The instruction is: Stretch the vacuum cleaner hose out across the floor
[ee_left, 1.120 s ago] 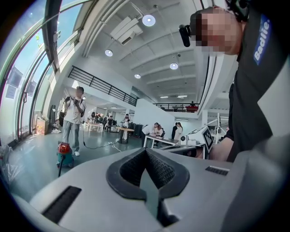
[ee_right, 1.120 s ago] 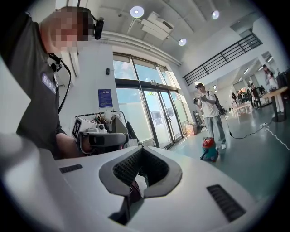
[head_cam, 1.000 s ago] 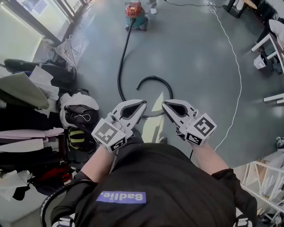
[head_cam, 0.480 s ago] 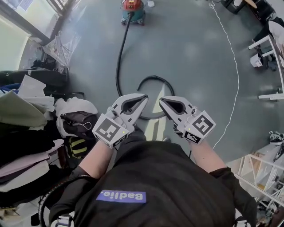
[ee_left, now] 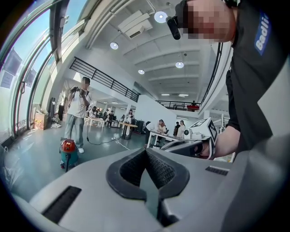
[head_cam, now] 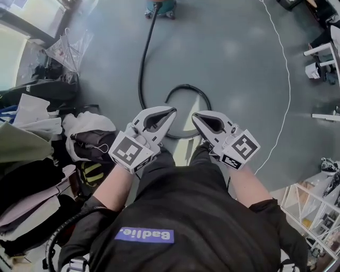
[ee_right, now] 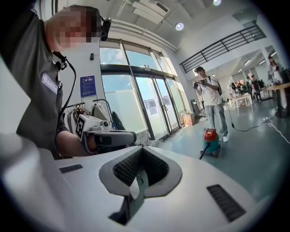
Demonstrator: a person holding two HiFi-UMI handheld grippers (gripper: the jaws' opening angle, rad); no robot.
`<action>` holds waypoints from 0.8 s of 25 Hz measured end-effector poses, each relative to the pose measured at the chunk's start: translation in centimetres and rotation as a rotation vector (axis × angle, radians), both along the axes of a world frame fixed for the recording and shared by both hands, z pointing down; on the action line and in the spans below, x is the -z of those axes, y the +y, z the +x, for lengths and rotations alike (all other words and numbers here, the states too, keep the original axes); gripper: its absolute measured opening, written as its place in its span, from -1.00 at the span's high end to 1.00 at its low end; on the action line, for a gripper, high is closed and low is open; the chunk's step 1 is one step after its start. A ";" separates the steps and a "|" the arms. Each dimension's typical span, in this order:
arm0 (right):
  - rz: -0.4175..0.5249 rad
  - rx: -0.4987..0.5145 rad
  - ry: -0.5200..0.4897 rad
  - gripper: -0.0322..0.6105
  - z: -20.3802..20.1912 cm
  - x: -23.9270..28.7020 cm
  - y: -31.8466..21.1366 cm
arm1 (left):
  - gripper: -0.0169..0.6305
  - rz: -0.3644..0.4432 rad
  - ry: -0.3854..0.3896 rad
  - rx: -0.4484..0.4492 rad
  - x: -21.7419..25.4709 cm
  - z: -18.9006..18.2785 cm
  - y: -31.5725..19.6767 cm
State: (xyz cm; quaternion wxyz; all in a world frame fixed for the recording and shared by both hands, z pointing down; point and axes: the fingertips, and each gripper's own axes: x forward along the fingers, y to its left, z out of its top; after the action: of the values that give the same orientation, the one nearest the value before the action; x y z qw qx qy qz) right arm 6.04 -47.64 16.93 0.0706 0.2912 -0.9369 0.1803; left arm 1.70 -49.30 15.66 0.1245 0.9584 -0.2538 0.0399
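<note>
**Hose not yet picked up; the stretching is all ahead of you**

Head view: the vacuum cleaner (head_cam: pixel 159 7) sits at the far top edge of the floor. Its hose (head_cam: pixel 142 64) runs toward you in a fairly straight line, then curls into a loop just beyond your gripper tips, with the free end curving back inside it. Your left gripper (head_cam: pixel 171 111) and right gripper (head_cam: pixel 195 116) are held side by side above the near edge of that loop, and neither touches the hose. A thin white cable (head_cam: pixel 287 90) arcs across the floor to the right, well apart from the hose, and a pile of clothes (head_cam: pixel 32 143) lies to the left.

Left gripper view: the left gripper (ee_left: pixel 146 152) has its jaws together, with nothing between the pads. It points level across the room, so only the vacuum cleaner (ee_left: pixel 68 152) shows, by a standing person (ee_left: pixel 78 113).

Right gripper view: the right gripper (ee_right: pixel 141 150) is likewise closed and empty. The vacuum cleaner (ee_right: pixel 210 141) is far off.

Judging from this, no part of the job is done. You have yet to open a gripper, take the loose end, and draw the curl out straight.
</note>
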 end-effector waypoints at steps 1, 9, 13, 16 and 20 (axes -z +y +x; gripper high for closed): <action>-0.007 0.017 -0.002 0.89 0.6 -0.6 -0.5 | 0.96 -0.007 -0.008 0.020 -0.4 0.5 -0.5; -0.022 0.190 0.060 0.89 6.0 -8.8 -6.6 | 0.96 -0.041 -0.004 0.177 -4.6 5.0 -5.3; -0.039 0.261 0.145 0.89 6.7 -15.4 -9.0 | 0.96 -0.079 0.017 0.233 -7.9 6.1 -7.6; -0.039 0.304 0.213 0.86 5.8 -20.6 -10.5 | 0.96 -0.101 0.033 0.235 -10.3 5.9 -8.7; -0.038 0.373 0.301 0.69 3.8 -29.4 -12.1 | 0.96 -0.153 0.046 0.226 -14.6 4.5 -9.7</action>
State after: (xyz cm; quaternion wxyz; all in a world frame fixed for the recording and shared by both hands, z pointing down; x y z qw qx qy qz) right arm 9.81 -59.72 46.31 0.2470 0.1354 -0.9498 0.1364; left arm 6.19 -59.04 30.22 0.2068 0.9119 -0.3537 0.0230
